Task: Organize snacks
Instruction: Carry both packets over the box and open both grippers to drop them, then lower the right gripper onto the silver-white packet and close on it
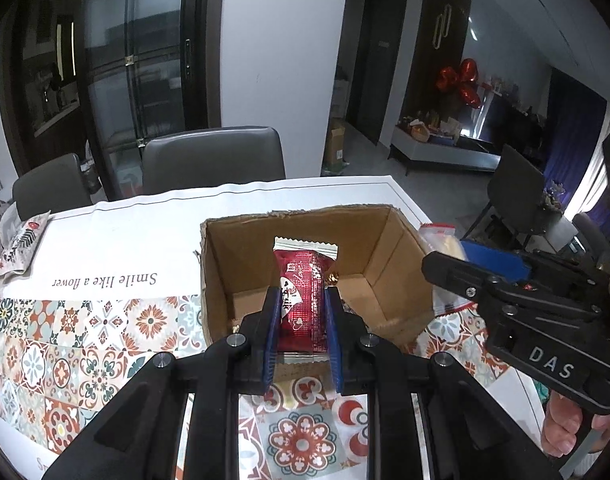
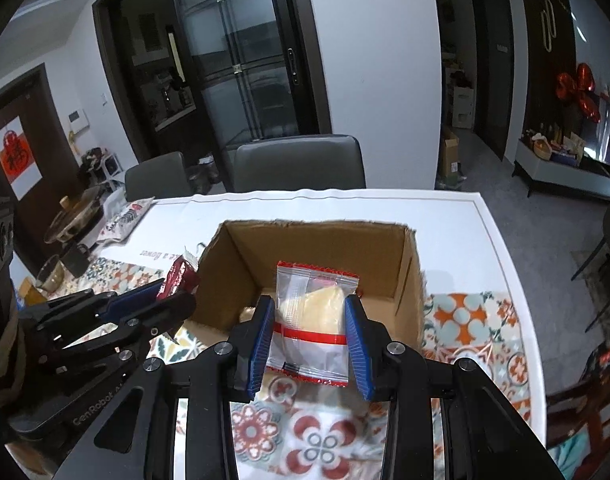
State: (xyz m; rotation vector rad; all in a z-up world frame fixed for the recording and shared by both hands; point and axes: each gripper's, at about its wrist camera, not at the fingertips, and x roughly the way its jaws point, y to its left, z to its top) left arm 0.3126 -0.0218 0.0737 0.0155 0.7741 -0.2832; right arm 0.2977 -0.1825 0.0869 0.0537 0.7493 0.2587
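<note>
— Left wrist view: my left tool (image 1: pixel 303 320) is clamped on a red snack bar (image 1: pixel 303 300), held over the open cardboard box (image 1: pixel 389 248) on the table (image 1: pixel 117 216).

— And the right?

— My right tool (image 2: pixel 309 334) pinches a clear snack packet (image 2: pixel 311 320) above the same box.

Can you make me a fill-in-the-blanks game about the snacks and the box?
1. The left gripper holds a snack in a ____ wrapper.
2. The right gripper holds a clear packet with a ____ stripe across it.
3. Both snacks hang over an open ____ box.
4. The table wears a cloth that says "Smile like a ____".

Missing words: red; red; cardboard; flower
</note>
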